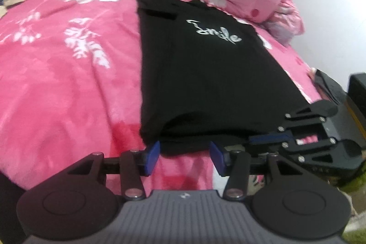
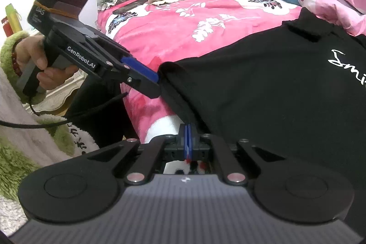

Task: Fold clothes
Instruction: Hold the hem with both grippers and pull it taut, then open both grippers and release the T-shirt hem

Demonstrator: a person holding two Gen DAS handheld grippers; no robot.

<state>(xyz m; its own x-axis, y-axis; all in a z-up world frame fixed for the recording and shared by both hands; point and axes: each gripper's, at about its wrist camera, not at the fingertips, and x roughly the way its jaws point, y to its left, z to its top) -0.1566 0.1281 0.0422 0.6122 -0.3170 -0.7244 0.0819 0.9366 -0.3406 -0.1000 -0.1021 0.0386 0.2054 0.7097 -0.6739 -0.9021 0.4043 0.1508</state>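
Only from the right wrist: closed right tool (image 2: 188,141) by shirt (image 2: 274,95); left tool (image 1: 184,158) half-open, empty.

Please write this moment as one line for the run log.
black shirt: partly folded on pink bed | left gripper: open at hem | right gripper: shut

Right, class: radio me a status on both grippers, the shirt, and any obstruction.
Left gripper open at shirt hem. Right gripper shut, apparently pinching the hem. Shirt flat on bed. Nothing in the way.
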